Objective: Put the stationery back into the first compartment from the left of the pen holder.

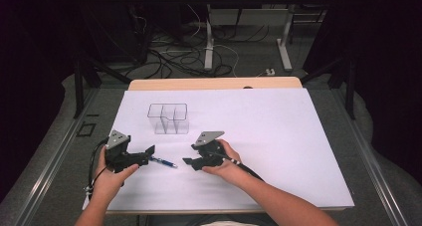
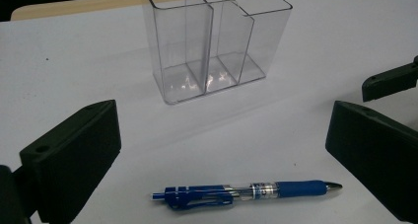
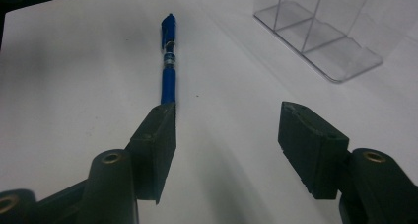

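The blue pen (image 1: 164, 162) lies flat, pointing from 9 to 3 o'clock. The left gripper (image 1: 149, 151) is nearest, jaws spread wide. The right gripper (image 1: 188, 161), at the pen's 3 o'clock, is spread too.

In the right gripper view, the writing tip of the blue retractable pen (image 3: 168, 61) is hidden behind the jaw at seven o'clock. The clear plastic three-compartment organiser (image 3: 320, 36) is cut off at one o'clock, its top out of frame. In the high view, the pen's print is too small to read.
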